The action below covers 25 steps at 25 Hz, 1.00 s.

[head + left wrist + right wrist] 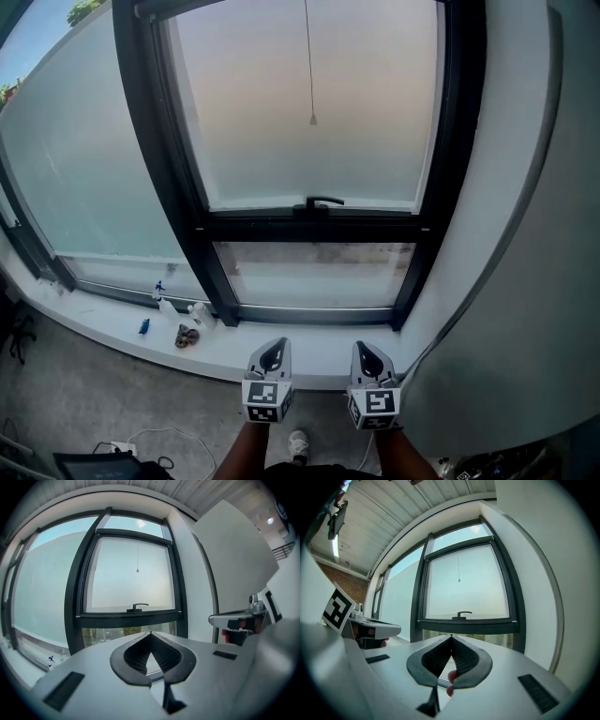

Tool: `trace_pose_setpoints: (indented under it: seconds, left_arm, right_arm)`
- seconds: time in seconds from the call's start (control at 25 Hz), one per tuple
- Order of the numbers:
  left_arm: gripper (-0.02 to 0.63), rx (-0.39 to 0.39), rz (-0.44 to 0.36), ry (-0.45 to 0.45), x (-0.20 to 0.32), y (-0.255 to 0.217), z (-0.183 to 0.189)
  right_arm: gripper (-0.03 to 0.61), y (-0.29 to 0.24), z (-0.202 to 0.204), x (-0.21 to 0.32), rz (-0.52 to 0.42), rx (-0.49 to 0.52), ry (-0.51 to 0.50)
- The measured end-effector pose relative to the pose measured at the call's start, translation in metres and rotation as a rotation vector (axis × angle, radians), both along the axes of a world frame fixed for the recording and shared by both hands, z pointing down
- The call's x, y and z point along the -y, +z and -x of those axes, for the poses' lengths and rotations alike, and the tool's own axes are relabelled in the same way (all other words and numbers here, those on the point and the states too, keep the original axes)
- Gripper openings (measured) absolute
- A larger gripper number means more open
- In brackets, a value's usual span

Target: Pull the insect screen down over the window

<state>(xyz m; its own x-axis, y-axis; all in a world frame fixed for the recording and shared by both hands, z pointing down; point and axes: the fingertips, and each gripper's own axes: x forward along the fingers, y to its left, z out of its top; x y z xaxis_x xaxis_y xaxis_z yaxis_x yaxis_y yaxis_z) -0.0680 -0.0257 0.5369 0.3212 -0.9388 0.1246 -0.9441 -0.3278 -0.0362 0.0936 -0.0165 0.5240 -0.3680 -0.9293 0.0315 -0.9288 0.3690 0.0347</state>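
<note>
Left hand-held gripper, right hand-held gripper: both closed, empty, low centre frame. Open one, raise to pull cord upper centre, pinch end, draw straight down.

White window sill, left part: two pale bottles stand close together; a small blue item lies just left of them and a brownish crumpled object in front. Grey floor below: a white cable and a power strip.
</note>
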Motion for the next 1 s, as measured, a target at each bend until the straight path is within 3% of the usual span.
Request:
trace_pose_setpoints:
  seconds: [0.52, 1.0]
  left_arm:
    - [-0.005, -0.034, 0.002, 0.095, 0.084, -0.008, 0.033]
    - [-0.005, -0.084, -0.012, 0.131, 0.131, -0.013, 0.042]
  right_arm:
    - [0.003, -0.008, 0.055, 0.090, -0.001, 0.005, 0.030]
    - [0.003, -0.007, 0.073, 0.136, -0.022, -0.027, 0.054]
